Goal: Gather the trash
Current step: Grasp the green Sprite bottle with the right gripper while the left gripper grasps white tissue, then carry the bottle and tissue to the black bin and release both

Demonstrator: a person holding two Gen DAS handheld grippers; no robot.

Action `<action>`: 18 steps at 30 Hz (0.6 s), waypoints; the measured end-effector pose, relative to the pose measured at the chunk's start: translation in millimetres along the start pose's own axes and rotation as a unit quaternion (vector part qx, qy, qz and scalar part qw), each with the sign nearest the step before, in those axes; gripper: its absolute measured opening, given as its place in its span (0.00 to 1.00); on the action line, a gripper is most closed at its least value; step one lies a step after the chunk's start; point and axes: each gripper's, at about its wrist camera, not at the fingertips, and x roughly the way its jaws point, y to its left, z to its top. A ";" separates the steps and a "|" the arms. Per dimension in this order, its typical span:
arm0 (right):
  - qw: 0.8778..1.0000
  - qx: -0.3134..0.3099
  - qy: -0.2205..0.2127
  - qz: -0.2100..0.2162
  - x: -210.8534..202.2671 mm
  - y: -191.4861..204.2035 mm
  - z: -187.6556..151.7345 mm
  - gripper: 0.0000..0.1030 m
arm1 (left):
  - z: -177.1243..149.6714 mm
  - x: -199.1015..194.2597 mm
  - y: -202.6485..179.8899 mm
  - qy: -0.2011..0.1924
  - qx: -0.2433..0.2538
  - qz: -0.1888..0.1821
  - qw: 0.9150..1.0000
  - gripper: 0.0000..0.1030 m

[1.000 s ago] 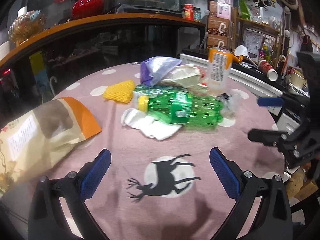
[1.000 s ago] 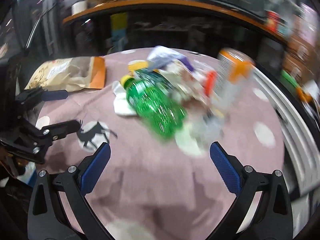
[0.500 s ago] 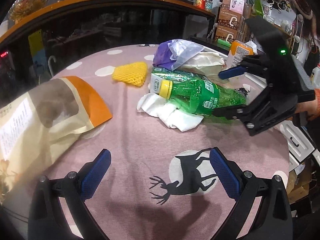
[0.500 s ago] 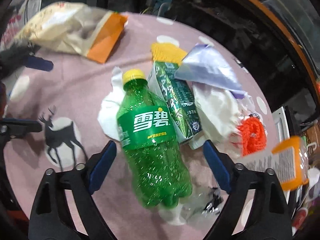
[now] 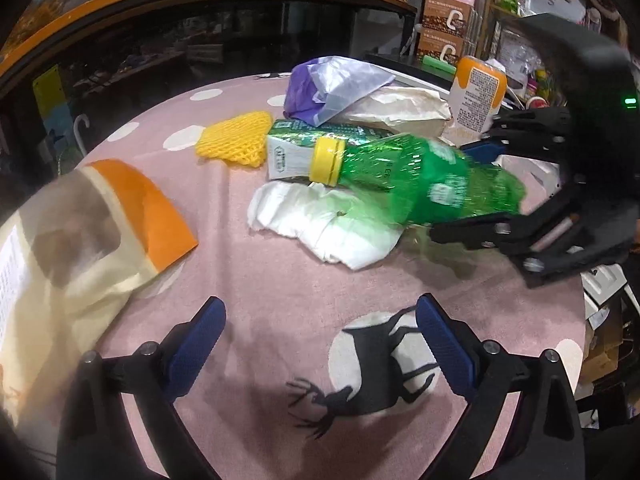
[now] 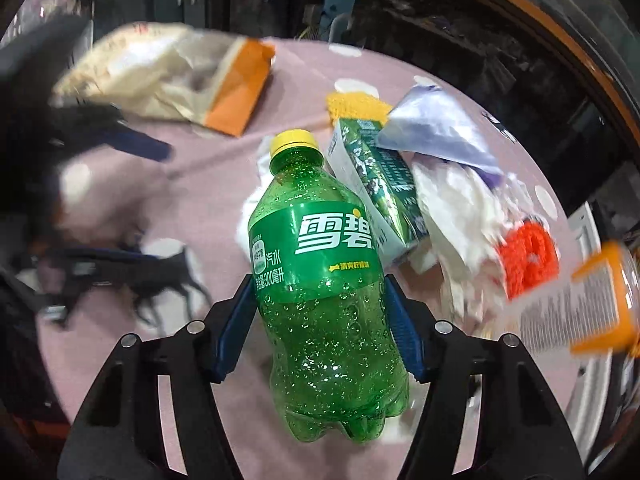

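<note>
A green soda bottle (image 6: 320, 280) with a yellow cap lies on the pink tablecloth (image 5: 280, 280), resting on white tissue (image 5: 328, 224). My right gripper (image 6: 320, 308) is closing around the bottle's lower body, and both blue pads touch its sides. In the left wrist view the bottle (image 5: 420, 184) looks blurred, with the right gripper (image 5: 460, 192) at its base. My left gripper (image 5: 316, 312) hovers over the deer print, its jaws wide and just starting to close, with nothing between them. A green carton (image 6: 380, 184) lies against the bottle.
More litter lies behind the bottle: yellow foam net (image 5: 236, 140), purple bag (image 5: 332, 84), white paper bag (image 5: 400, 108), red net (image 6: 528, 256), orange-topped bottle (image 5: 476, 96). A large cream and orange bag (image 5: 80, 224) lies at left. Dark shelves ring the table.
The right gripper has come in over the green bottle, rolled, and narrowed its jaws onto the bottle's sides. The left gripper has drifted closer to the table.
</note>
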 end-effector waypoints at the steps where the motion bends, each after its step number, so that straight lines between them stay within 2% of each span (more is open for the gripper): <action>1: 1.000 0.013 -0.011 0.001 -10.4 -1.9 -6.1 0.61 | 4.2 4.0 -4.6 0.002 0.013 0.003 1.000 0.88; 3: 0.999 0.037 -0.032 -0.008 -29.3 -5.4 -18.3 0.61 | 12.2 11.5 -12.0 0.005 0.034 0.008 0.999 0.82; 6: 0.996 0.071 -0.054 -0.015 -47.0 -8.8 -31.0 0.61 | 30.5 30.0 -23.1 0.009 0.060 0.012 0.998 0.79; 11: 0.988 0.130 -0.078 -0.032 -76.0 -18.4 -67.4 0.61 | 46.2 64.6 -38.7 0.050 0.086 0.020 0.995 0.73; 13: 0.983 0.159 -0.084 -0.042 -86.1 -23.4 -84.5 0.61 | 46.7 70.5 -40.5 0.050 0.087 0.030 0.994 0.68; 16: 0.975 0.194 -0.093 -0.055 -99.6 -27.6 -108.2 0.61 | 48.1 70.0 -36.6 0.048 0.057 0.023 0.997 0.57; 18: 0.970 0.213 -0.098 -0.063 -99.5 -29.2 -115.6 0.61 | 46.9 68.9 -35.5 0.043 0.048 0.033 0.997 0.43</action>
